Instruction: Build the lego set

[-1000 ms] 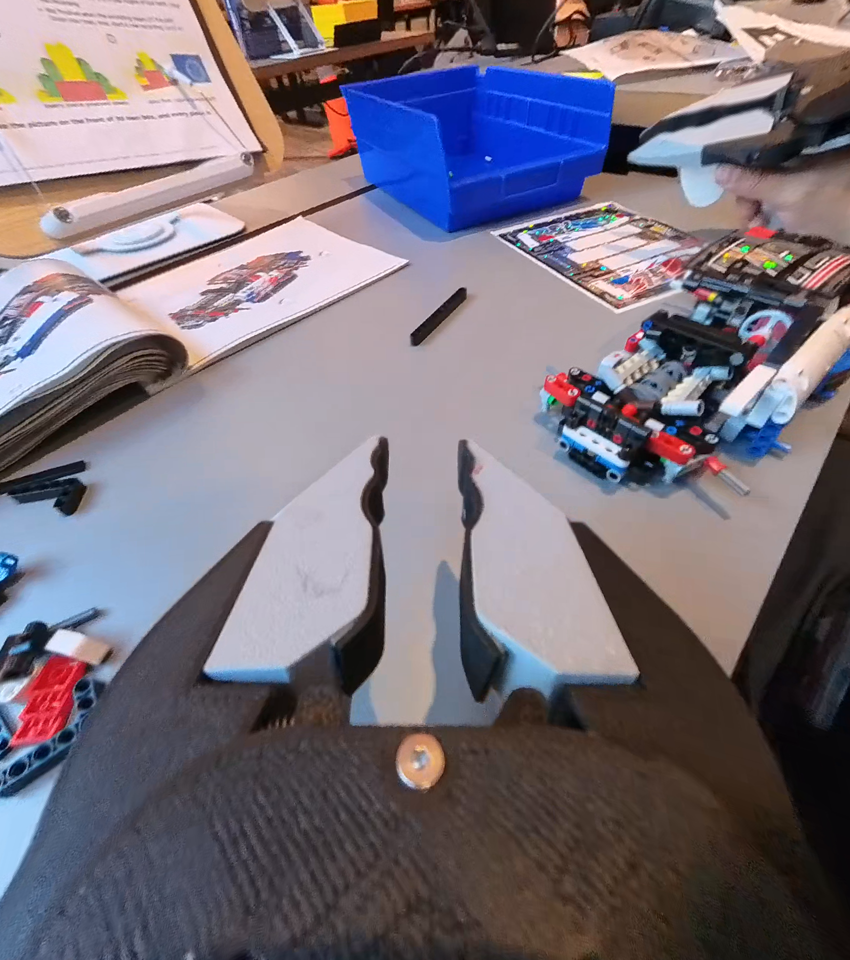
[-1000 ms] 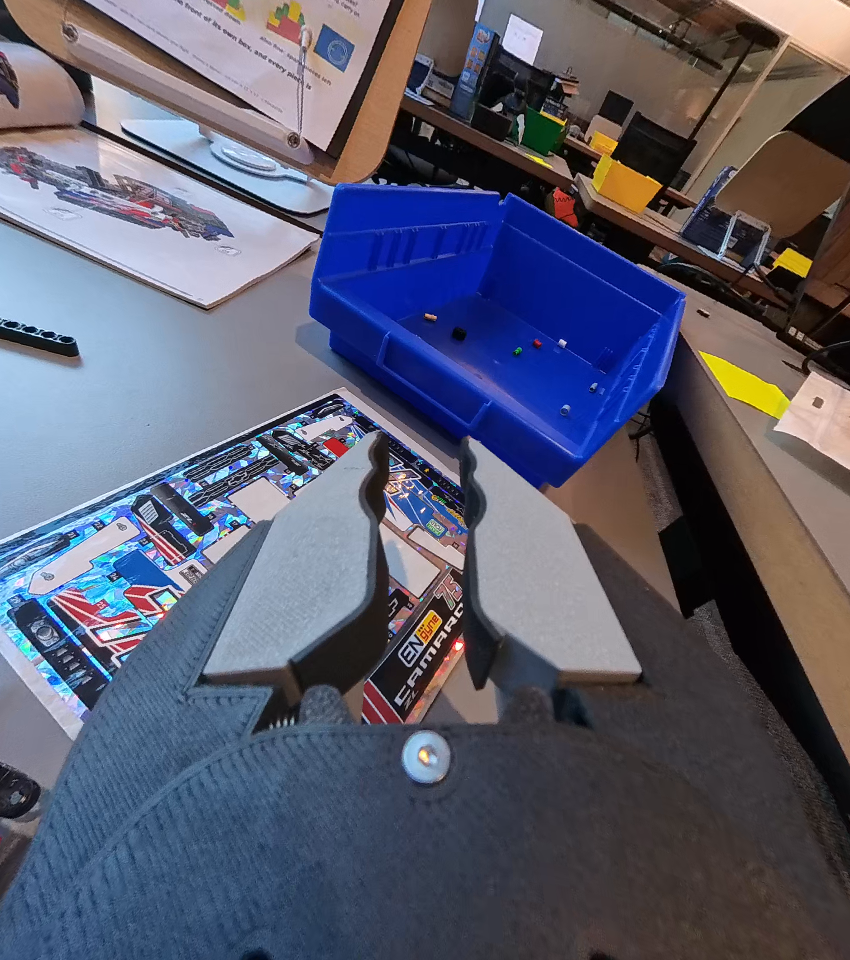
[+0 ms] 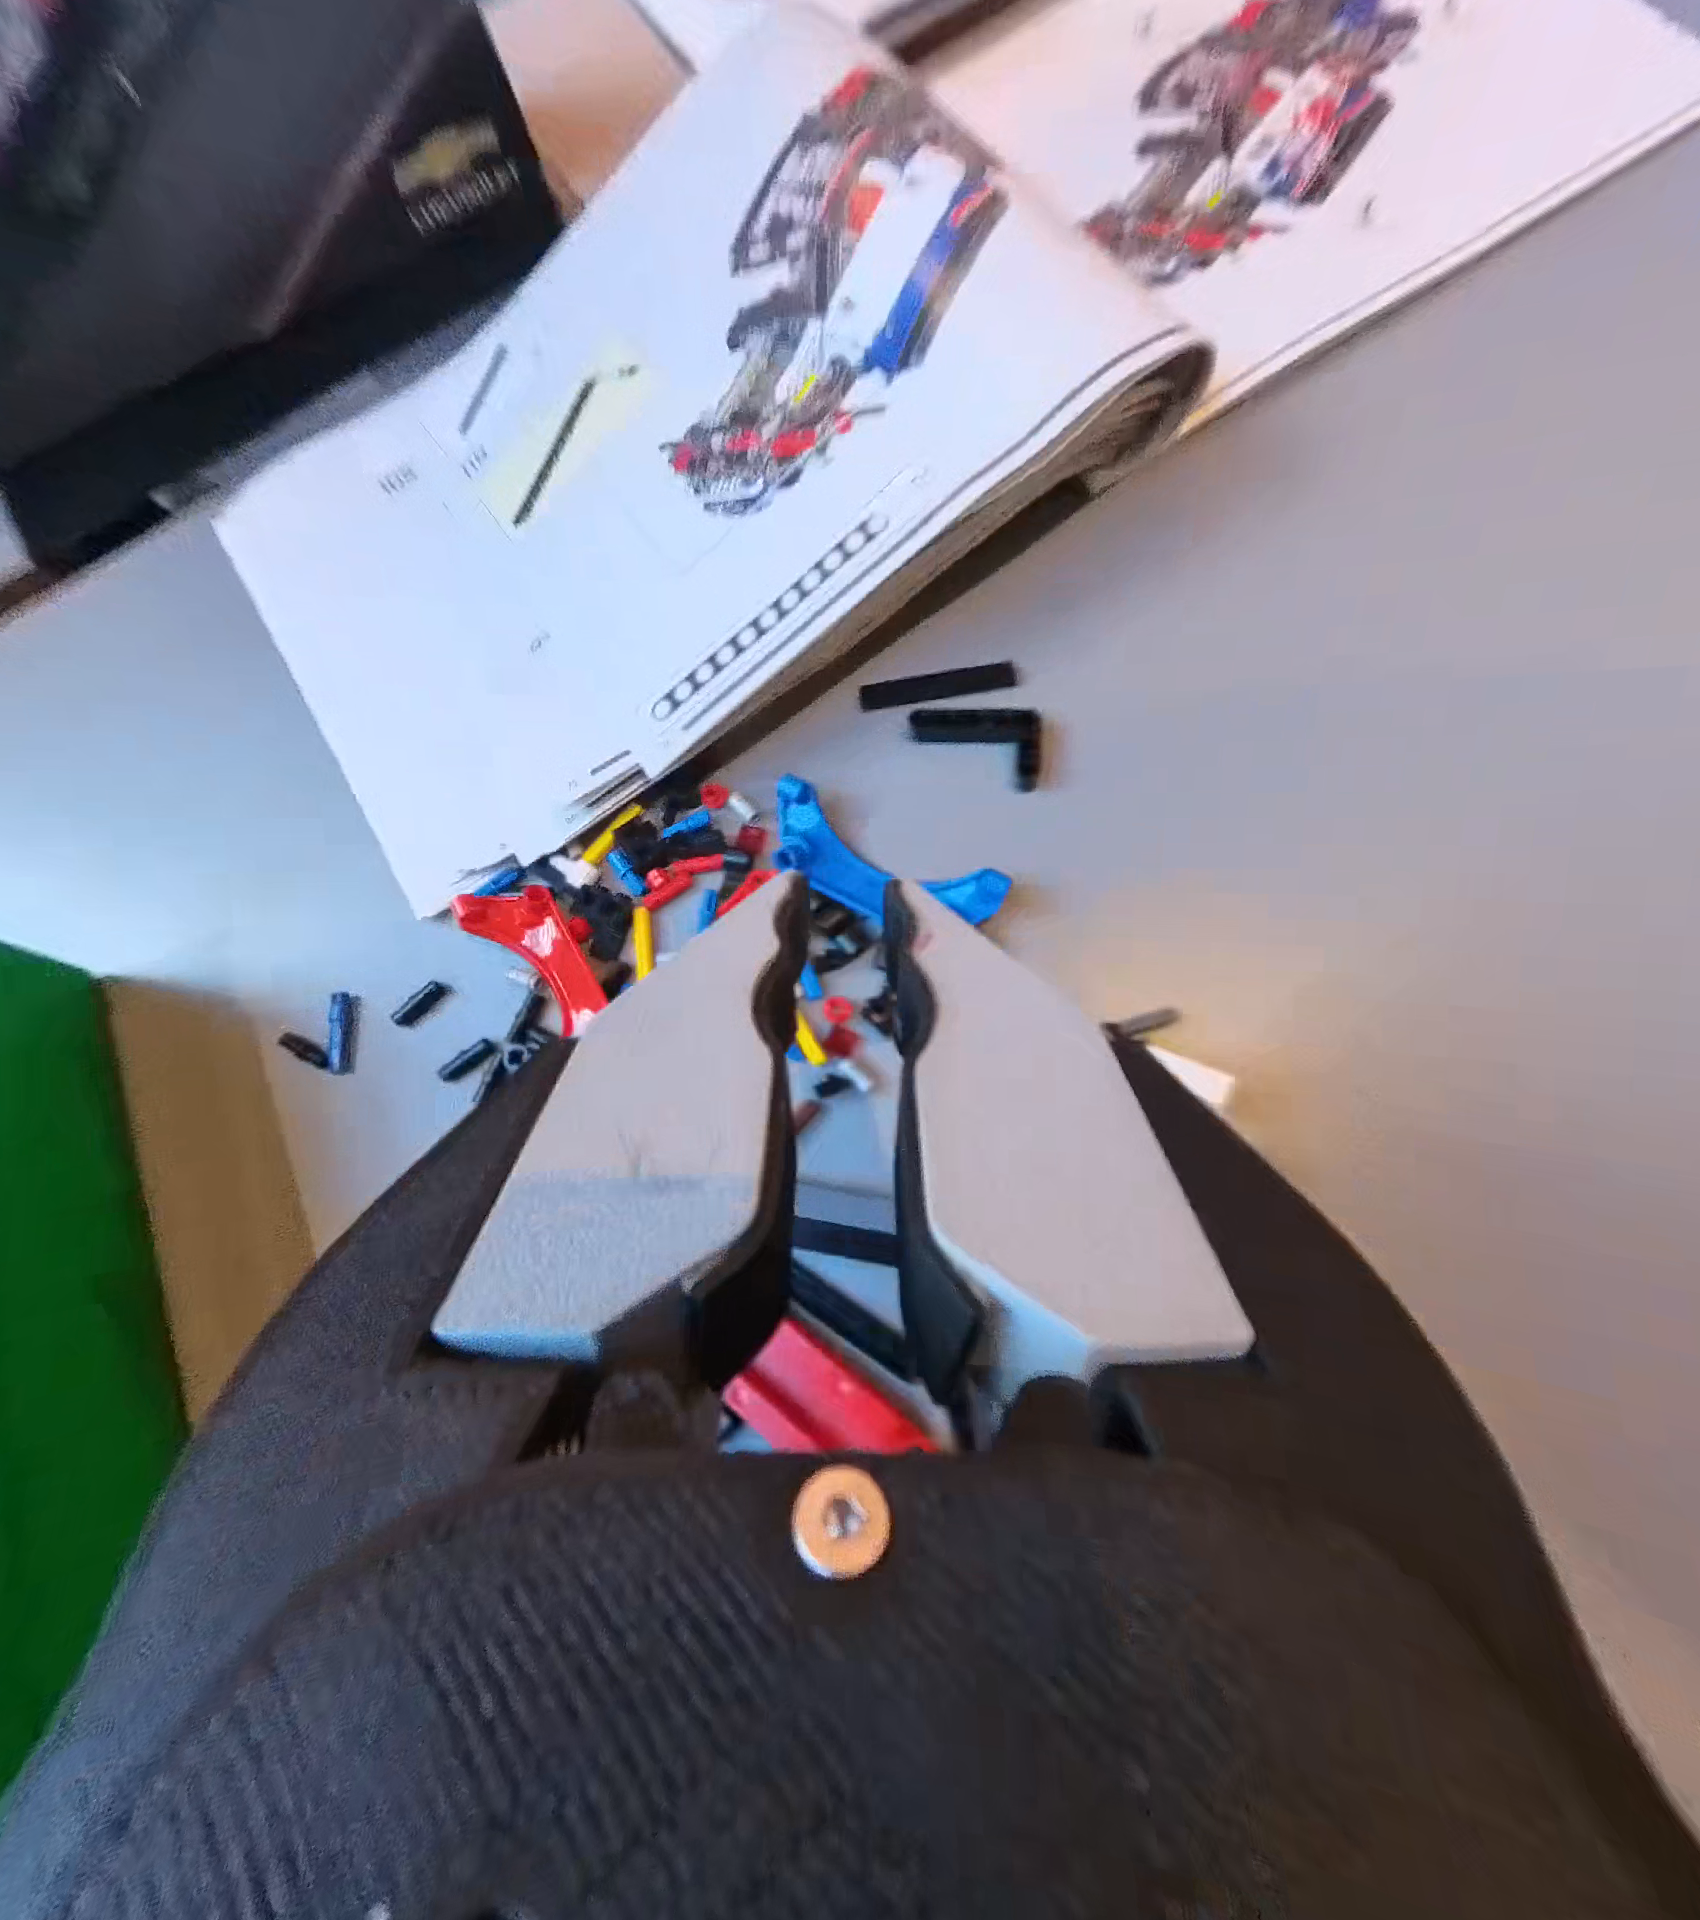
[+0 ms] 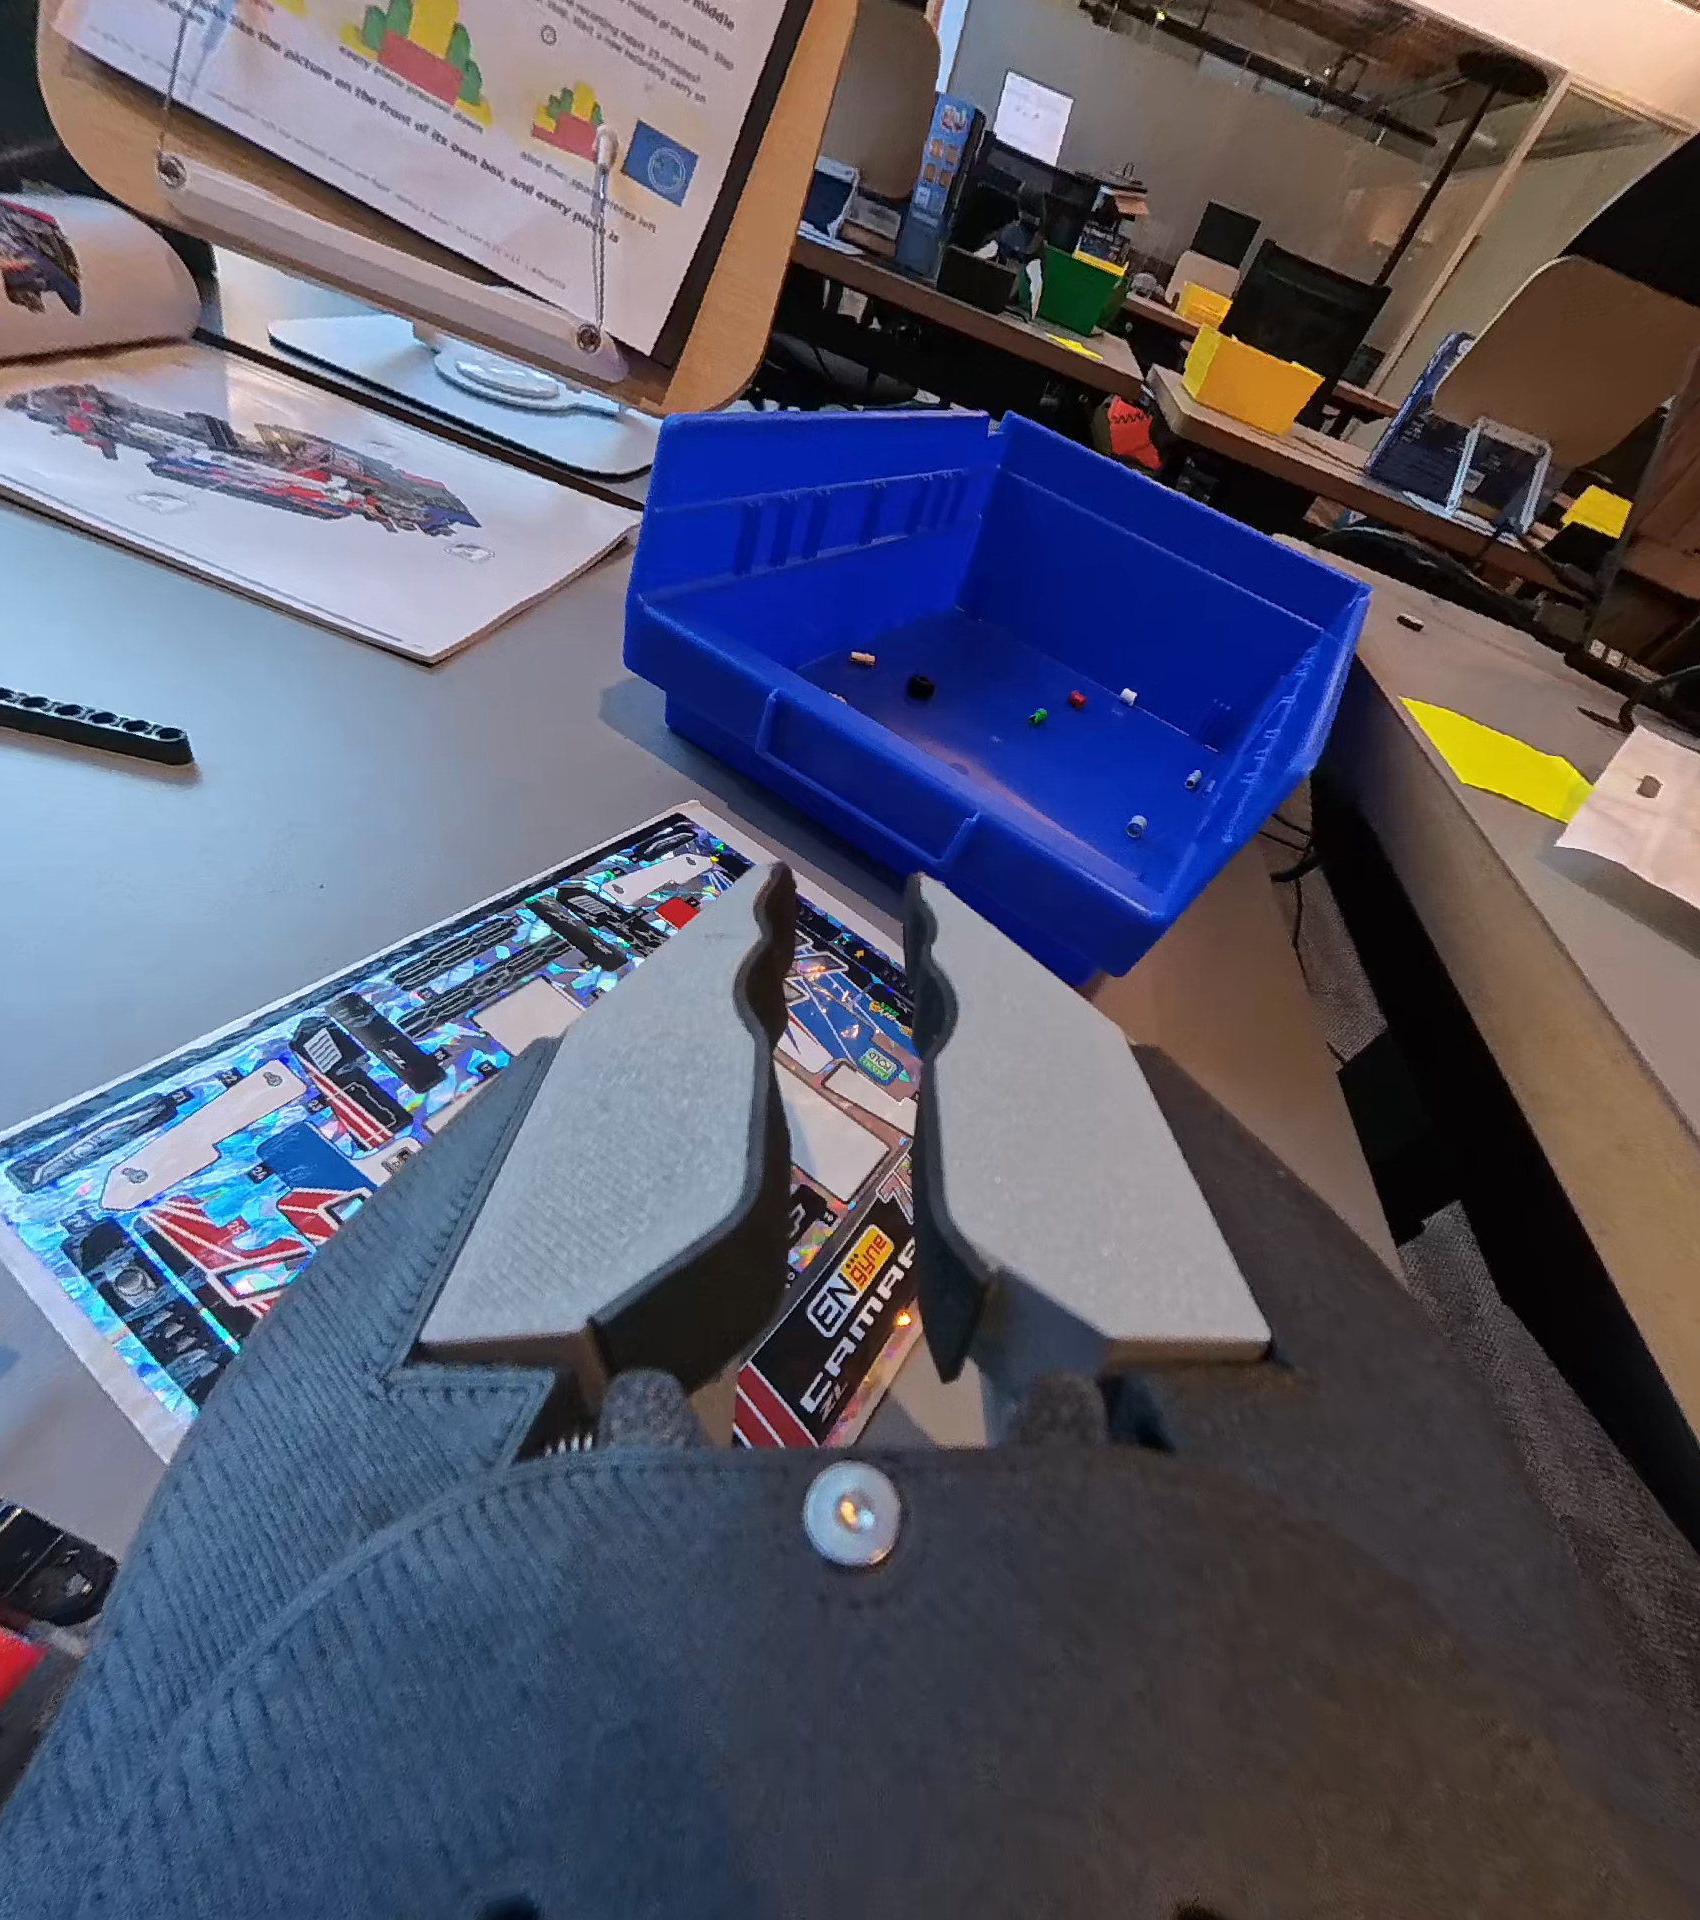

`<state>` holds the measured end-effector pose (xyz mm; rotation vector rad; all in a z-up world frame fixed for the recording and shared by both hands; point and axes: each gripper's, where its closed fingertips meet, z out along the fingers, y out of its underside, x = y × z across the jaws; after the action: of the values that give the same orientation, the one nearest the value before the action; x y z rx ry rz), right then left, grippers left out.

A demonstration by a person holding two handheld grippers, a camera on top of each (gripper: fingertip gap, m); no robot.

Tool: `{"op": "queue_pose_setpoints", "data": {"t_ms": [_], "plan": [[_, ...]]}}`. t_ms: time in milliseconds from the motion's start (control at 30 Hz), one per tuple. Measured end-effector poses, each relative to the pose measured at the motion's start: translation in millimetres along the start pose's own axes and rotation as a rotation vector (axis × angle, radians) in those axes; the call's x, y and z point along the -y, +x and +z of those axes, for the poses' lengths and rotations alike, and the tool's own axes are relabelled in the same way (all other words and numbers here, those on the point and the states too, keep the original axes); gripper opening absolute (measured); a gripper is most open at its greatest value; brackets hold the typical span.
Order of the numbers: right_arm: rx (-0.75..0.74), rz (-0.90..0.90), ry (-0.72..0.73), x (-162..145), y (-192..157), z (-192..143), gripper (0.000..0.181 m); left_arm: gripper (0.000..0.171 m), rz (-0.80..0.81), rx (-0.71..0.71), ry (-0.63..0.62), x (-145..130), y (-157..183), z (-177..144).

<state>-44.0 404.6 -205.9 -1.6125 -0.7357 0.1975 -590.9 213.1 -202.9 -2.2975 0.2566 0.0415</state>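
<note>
- The left gripper (image 3: 841,904) hangs over a heap of small loose pieces (image 3: 680,883) on the grey table (image 3: 1397,831); its jaws stand a little apart with nothing between them.
- The heap lies at the tips and spreads toward 11 o'clock, up to the near corner of the open instruction booklet (image 3: 617,468).
- A blue curved piece (image 3: 825,862) sits just past the tips at 12 o'clock, and a red curved piece (image 3: 545,945) lies at 10 o'clock.
- Two black beams lie apart from the heap at 1 o'clock: a straight one (image 3: 937,686) and an L-shaped one (image 3: 991,732), their long axes running roughly 9 to 3 across the view.
- Judged from this, the left gripper is the nearer one to any loose piece; a pick from the heap calls for a short drop, with the jaws turned across the chosen piece's long axis.
- The view is blurred, so which small piece sits exactly under the tips cannot be told.
- The right gripper (image 4: 846,894) is likewise slightly open and empty, above a shiny sticker sheet (image 4: 306,1091).
- A blue bin (image 4: 929,748) holding a few tiny pieces stands at 12 to 1 o'clock from it, and a long black beam (image 4: 46,712) lies well off at 10 o'clock.
</note>
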Motion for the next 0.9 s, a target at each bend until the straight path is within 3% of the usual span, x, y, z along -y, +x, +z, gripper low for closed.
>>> {"op": "queue_pose_setpoints", "data": {"t_ms": [100,433,900], "plan": [[0.009,0.028,0.009,0.7,1.7,-0.9,0.018,0.009,-0.05,-0.035,-0.109,-12.4,-26.6,28.7],[0.03,0.04,0.021,2.0,-0.4,-2.0,0.016,0.001,-0.11,-0.086,-0.266,-6.3,-27.8,83.3],[0.047,0.085,0.039,3.9,2.3,-3.7,0.014,0.003,-0.106,-0.052,-0.4,-28.1,-25.4,89.9]]}}
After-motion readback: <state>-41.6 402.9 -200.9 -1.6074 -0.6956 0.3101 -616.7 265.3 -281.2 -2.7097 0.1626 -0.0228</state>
